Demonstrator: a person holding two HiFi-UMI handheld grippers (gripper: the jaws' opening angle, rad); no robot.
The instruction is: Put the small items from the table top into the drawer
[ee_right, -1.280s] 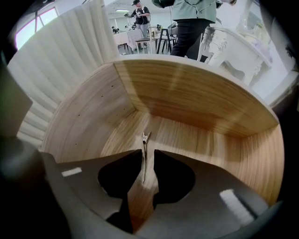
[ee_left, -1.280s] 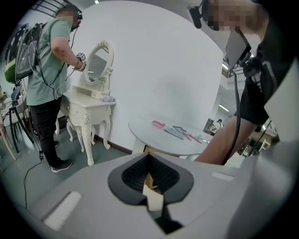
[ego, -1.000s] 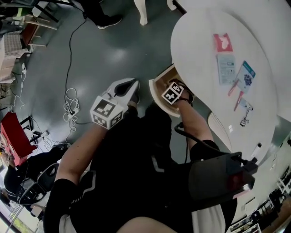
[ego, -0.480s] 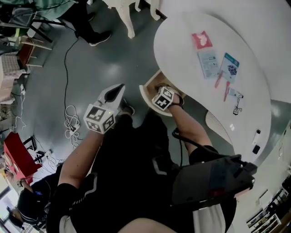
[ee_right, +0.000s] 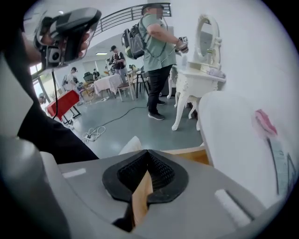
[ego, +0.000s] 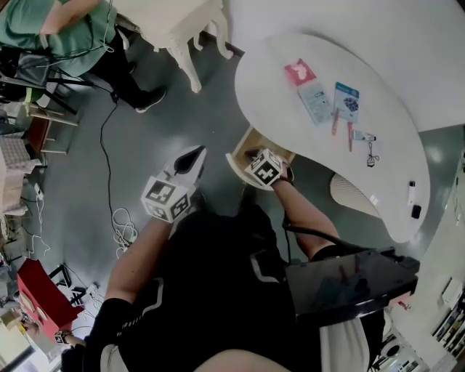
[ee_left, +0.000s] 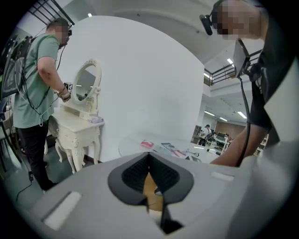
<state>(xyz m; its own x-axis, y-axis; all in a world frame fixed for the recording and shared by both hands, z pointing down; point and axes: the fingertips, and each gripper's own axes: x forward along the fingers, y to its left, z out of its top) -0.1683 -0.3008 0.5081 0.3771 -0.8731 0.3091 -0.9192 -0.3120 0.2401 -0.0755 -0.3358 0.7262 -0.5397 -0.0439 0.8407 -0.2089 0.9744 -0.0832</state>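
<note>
The left gripper (ee_left: 149, 154) and the right gripper (ee_right: 148, 152) are both shown with jaws pressed together on nothing. The right gripper is held at the pulled-out pale wooden drawer (ego: 251, 139), the left just beside it over the grey floor (ego: 145, 138). A red packet (ego: 299, 71), blue cards (ego: 346, 99) and red pens (ego: 336, 120) are seen on the white oval table top (ego: 269, 80).

Off to my left, a person in a green shirt (ego: 43, 22) stands at an ornate white dressing table (ego: 178, 25) with an oval mirror (ee_left: 86, 86). A black cable (ego: 102, 138) trails across the grey floor (ego: 196, 116) towards a white coiled bundle (ego: 125, 229). A red object (ego: 36, 290) sits lower left. More people (ee_right: 117, 58) stand far back.
</note>
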